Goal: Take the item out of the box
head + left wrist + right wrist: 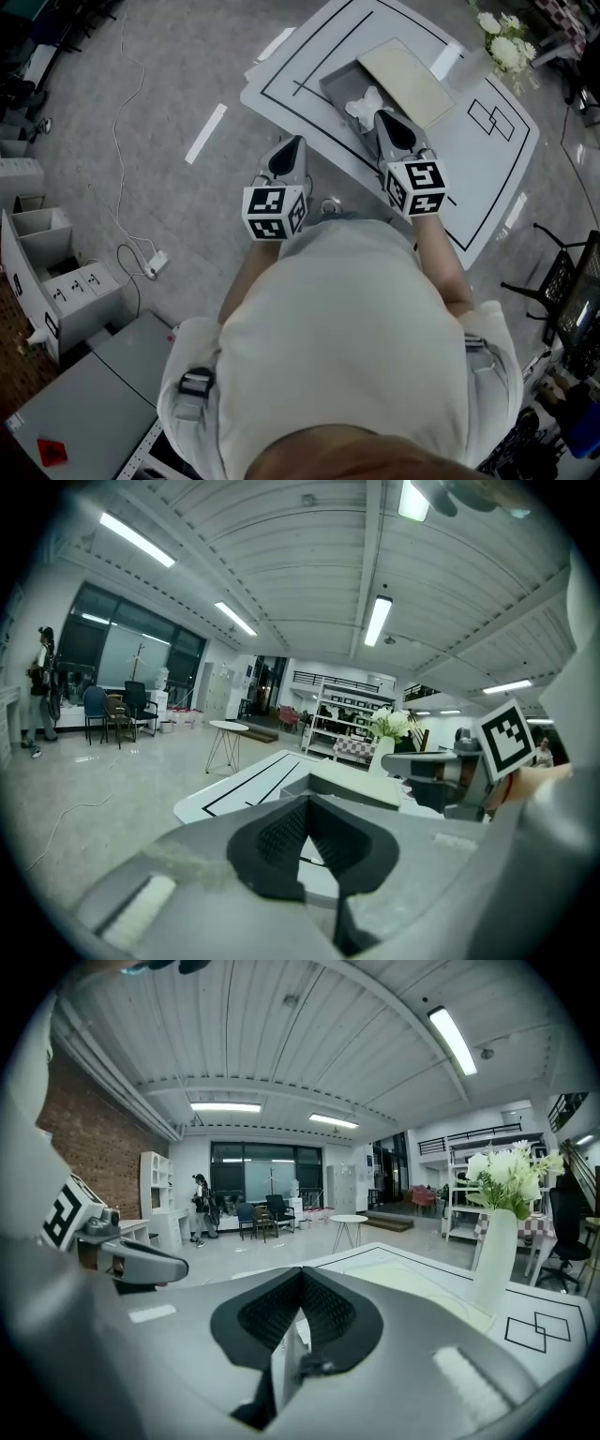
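**Fig. 1. Both grippers closed at the open box**

The white item (pixel 364 103) lies inside the grey box (pixel 330 91) on the table (pixel 478 159), with the lid (pixel 405 80) resting across the box's far side. The right gripper (pixel 381 115) points into the box just beside the item, jaws pressed together on nothing visible. The left gripper (pixel 297 142) hangs at the table's near edge, jaws likewise together and empty. Probable hazards: advancing with closed jaws would shove the item aside rather than seize it, and the unbraced box may slide.
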